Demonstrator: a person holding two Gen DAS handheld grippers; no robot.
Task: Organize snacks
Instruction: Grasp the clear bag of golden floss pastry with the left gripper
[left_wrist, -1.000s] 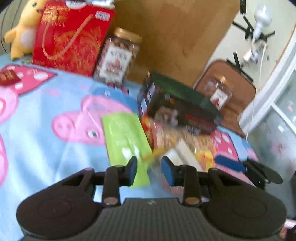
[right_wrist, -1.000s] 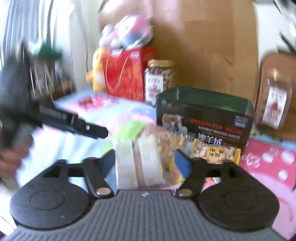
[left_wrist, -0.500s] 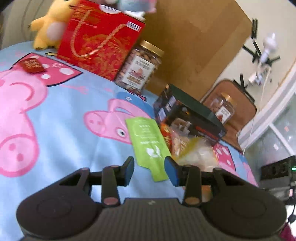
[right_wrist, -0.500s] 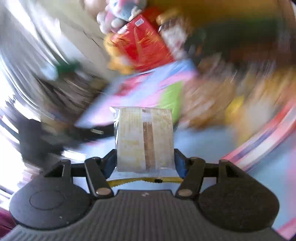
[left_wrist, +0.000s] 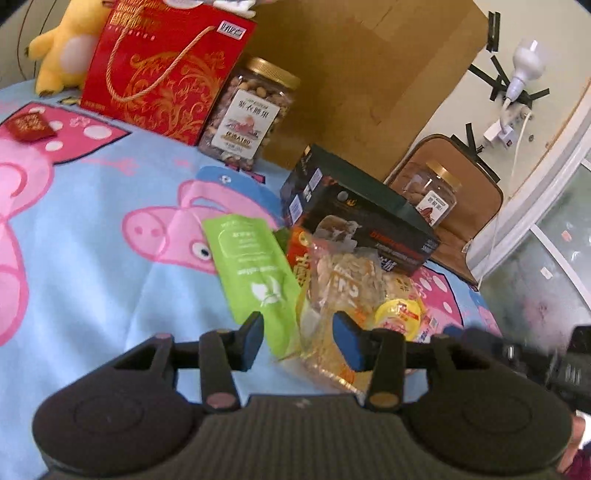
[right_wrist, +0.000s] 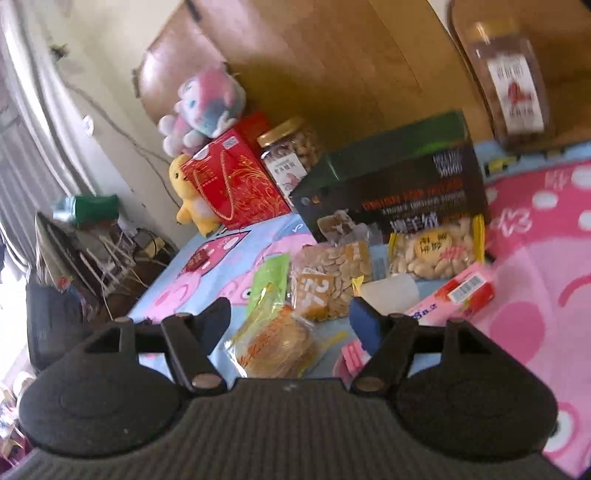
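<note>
Snacks lie in a heap on the cartoon-pig bedspread (left_wrist: 92, 258). My left gripper (left_wrist: 300, 341) hovers over the near end of a green packet (left_wrist: 251, 269) and a clear bag of seeds (left_wrist: 343, 280). Its jaws are opening and its pads touch neither. My right gripper (right_wrist: 291, 321) is opening too. A clear packet of pale orange snacks (right_wrist: 277, 343) lies between its fingers, free of the pads. Around it are the seed bag (right_wrist: 332, 273), a peanut bag (right_wrist: 436, 251), a pink box (right_wrist: 458, 295) and a dark box (right_wrist: 399, 184).
At the back stand a red gift bag (left_wrist: 162, 66), a nut jar (left_wrist: 255, 114), a yellow plush toy (left_wrist: 62, 48) and a brown board (left_wrist: 362, 74). A second jar (left_wrist: 432, 192) rests on a brown case. A small red packet (left_wrist: 27, 125) lies far left.
My left jaws have widened above the green packet. My right gripper held a wafer pack upright between its jaws; it has rolled back, and a packet now lies flat between wider jaws.
</note>
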